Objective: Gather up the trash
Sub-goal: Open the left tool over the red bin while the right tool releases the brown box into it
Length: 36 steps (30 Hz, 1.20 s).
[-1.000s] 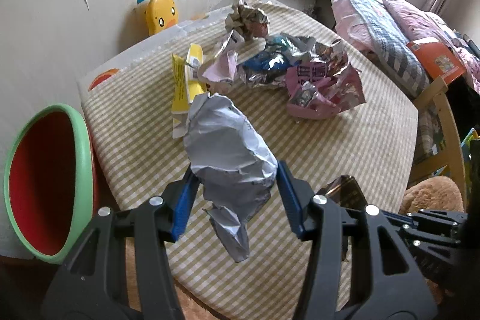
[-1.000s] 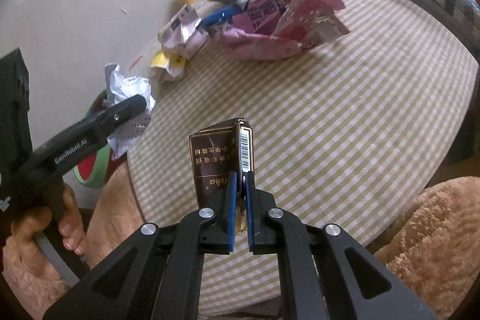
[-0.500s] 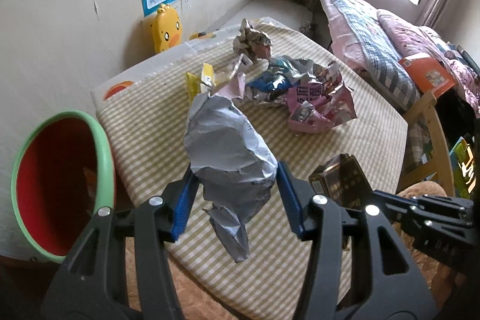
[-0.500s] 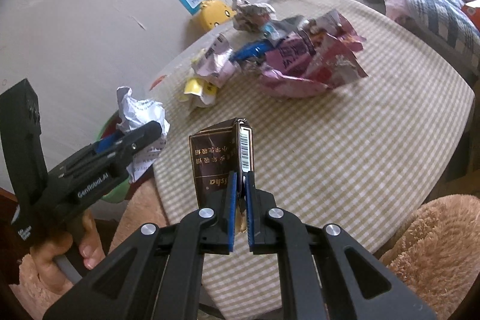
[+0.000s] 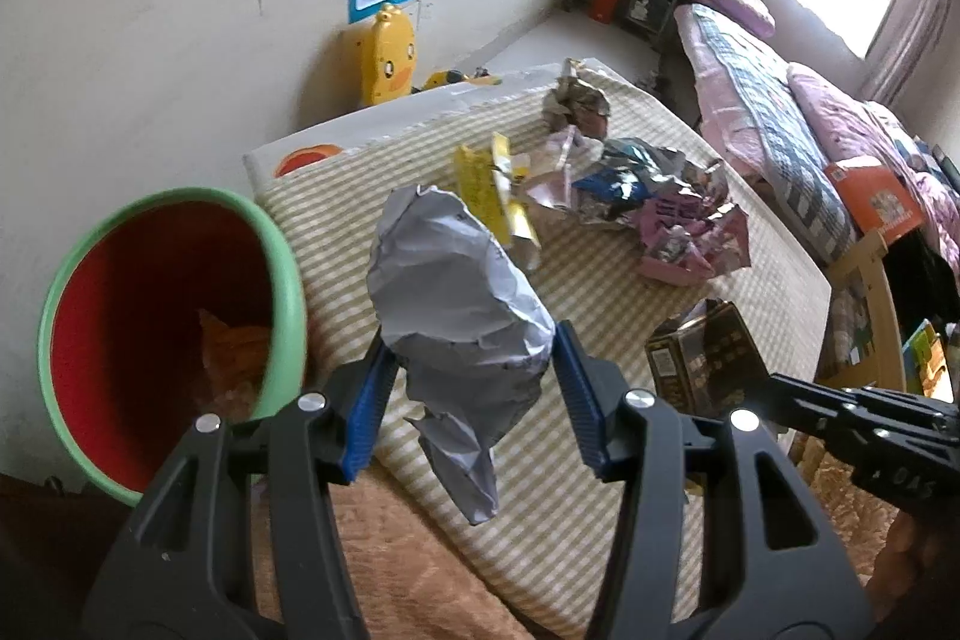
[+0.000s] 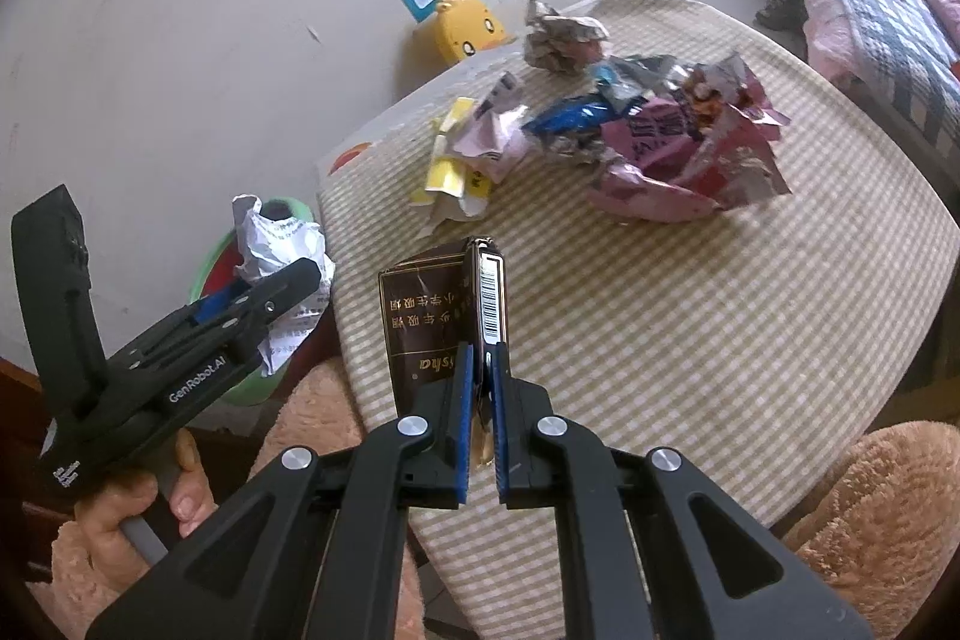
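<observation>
A bedroom is shown by the left wrist view, with a checked table [image 5: 690,340] set against a wall. The left gripper [image 5: 474,400] is clamped on a crumpled grey wrapper [image 5: 456,304], held clear above the table's near edge. A green-rimmed red bin [image 5: 282,280] stands just beside the table, to the left. More wrappers [image 5: 630,196] are left heaped on the far half.

In the right wrist view, the right gripper [image 6: 480,388] is pressed shut on the edge of a flattened brown carton [image 6: 432,316], lifted above the cloth. The left gripper's load is seen over the bin's rim.

The carrying step is judged to be in hand. Next, each piece must be brought over the bin's mouth and the jaws parted.
</observation>
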Each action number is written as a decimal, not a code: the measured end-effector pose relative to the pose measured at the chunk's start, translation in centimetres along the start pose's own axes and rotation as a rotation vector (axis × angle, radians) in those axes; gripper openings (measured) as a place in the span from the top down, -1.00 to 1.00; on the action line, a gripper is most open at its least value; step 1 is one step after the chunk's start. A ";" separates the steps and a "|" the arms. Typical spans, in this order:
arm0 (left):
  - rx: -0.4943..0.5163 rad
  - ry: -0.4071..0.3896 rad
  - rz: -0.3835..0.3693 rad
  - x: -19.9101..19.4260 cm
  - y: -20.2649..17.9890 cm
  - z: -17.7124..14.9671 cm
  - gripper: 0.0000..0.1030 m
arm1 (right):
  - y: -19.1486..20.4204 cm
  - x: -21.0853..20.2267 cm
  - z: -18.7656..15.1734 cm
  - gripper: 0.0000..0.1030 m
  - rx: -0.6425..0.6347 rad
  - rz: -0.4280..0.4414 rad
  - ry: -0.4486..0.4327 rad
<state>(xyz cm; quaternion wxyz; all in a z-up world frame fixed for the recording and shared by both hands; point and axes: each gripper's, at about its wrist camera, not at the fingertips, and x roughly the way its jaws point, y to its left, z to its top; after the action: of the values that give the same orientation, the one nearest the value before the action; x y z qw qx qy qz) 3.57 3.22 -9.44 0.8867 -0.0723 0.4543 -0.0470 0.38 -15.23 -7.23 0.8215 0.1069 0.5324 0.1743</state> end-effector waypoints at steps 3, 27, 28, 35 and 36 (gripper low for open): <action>-0.032 -0.003 0.003 -0.2 1.5 -0.1 0.02 | 1.3 0.4 0.3 0.92 -0.024 0.003 0.004; -0.300 0.027 0.245 -2.0 18.9 -3.5 0.02 | 13.6 8.5 4.9 0.92 -0.192 0.152 0.059; -0.308 0.030 0.244 -1.9 19.3 -3.6 0.02 | 14.2 9.0 5.2 0.91 -0.203 0.157 0.062; -0.327 0.037 0.274 -2.0 20.1 -3.8 -0.05 | 16.4 10.9 5.7 0.85 -0.229 0.170 0.080; -0.330 0.038 0.278 -2.0 20.3 -3.8 -0.09 | 16.5 11.0 5.7 0.78 -0.223 0.173 0.078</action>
<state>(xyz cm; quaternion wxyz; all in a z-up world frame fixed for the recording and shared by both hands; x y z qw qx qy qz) -0.33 23.16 -13.52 0.8520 -0.1520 0.4782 0.1492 6.84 4.37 -8.08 0.7889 0.0537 0.5298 0.3066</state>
